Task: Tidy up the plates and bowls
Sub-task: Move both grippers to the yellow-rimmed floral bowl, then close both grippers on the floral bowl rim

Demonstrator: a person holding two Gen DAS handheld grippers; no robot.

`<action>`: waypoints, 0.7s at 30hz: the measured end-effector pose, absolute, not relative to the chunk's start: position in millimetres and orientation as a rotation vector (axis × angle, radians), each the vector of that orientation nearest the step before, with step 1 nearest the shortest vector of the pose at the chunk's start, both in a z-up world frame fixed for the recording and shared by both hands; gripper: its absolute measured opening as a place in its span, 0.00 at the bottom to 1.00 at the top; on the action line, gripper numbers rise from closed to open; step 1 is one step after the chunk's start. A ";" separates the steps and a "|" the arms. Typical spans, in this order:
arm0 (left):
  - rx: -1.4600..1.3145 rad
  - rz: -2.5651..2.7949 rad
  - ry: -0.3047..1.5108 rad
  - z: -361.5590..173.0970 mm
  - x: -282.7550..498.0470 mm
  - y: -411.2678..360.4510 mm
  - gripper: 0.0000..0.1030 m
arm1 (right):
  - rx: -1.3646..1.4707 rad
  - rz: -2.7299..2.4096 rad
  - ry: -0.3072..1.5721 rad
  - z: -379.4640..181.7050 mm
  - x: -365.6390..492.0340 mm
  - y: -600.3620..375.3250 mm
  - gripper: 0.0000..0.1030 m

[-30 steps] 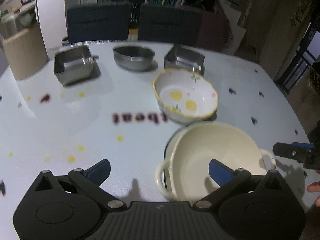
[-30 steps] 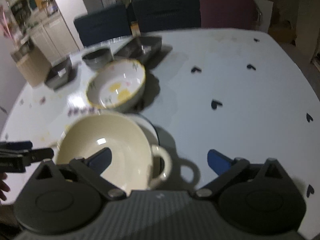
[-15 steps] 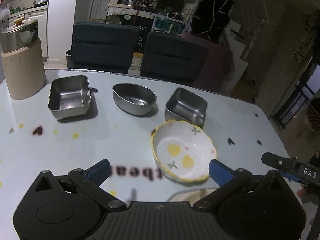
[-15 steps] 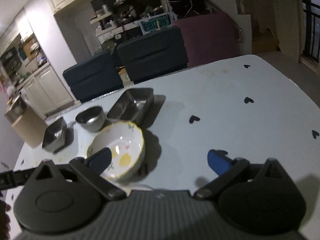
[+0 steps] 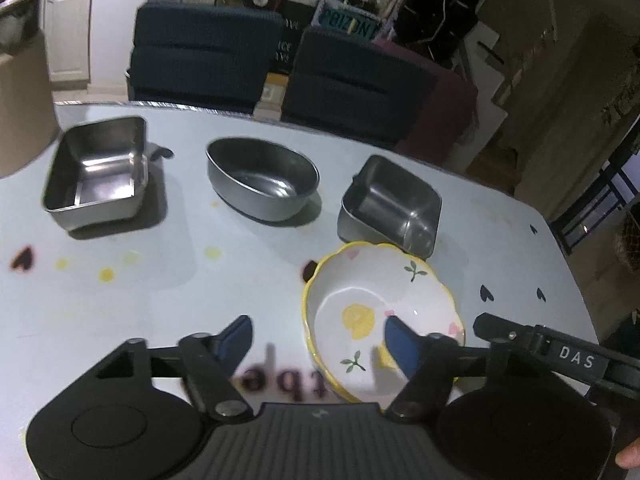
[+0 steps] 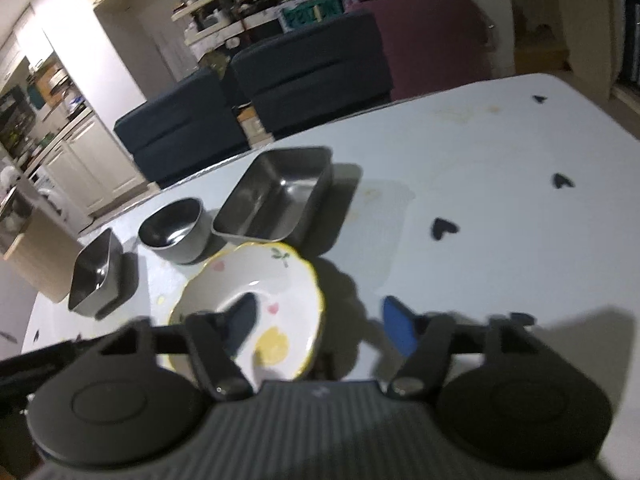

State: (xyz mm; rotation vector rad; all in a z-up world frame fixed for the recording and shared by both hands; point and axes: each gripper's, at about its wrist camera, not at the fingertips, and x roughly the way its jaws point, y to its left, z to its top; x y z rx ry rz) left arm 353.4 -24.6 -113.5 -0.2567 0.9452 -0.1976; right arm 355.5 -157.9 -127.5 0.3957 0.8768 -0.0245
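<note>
Two grippers hang over our dining table (image 5: pixel 168 280), both with their blue-padded jaws spread wide and nothing between them. Our left gripper (image 5: pixel 318 340) sits low over the near side of the pale tablecloth, its right finger in front of the floral ceramic bowl (image 5: pixel 380 312), a scalloped white dish with a yellow rim and lemon prints that rests on the cloth. Our right gripper (image 6: pixel 320 326) comes in from the other side, its left finger over that same bowl (image 6: pixel 256 304) and its right finger over bare cloth; its black arm also shows at the right edge of the left view. Beyond the floral bowl, three steel containers stand in a row, well apart from one another: a rectangular steel tray (image 5: pixel 390 204) just behind it, an oval steel bowl (image 5: pixel 262 180) in the middle, and a square steel dish (image 5: pixel 96 172) at the far left. Two dark blue chairs (image 5: pixel 204 56) stand at the far edge.
</note>
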 end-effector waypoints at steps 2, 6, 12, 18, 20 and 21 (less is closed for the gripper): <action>-0.262 -0.199 0.963 -120.9 360.4 -25.6 0.56 | 0.407 -0.011 0.898 -133.9 362.4 -157.0 0.49; -0.278 -0.202 0.989 -131.8 370.6 -28.2 0.46 | 0.423 0.006 0.934 -146.9 373.7 -155.9 0.35; -0.253 -0.198 1.026 -144.4 379.2 -35.9 0.27 | 0.406 0.016 0.969 -160.0 382.4 -157.4 0.24; -0.240 -0.177 1.047 -154.6 386.0 -34.7 0.14 | 0.401 0.027 1.008 -167.3 389.1 -157.1 0.10; -0.247 -0.176 1.049 -156.0 387.0 -34.1 0.13 | 0.392 0.025 1.014 -168.5 391.6 -155.7 0.10; -0.241 -0.176 1.048 -155.9 387.1 -34.9 0.13 | 0.383 0.025 1.017 -168.8 392.6 -154.7 0.10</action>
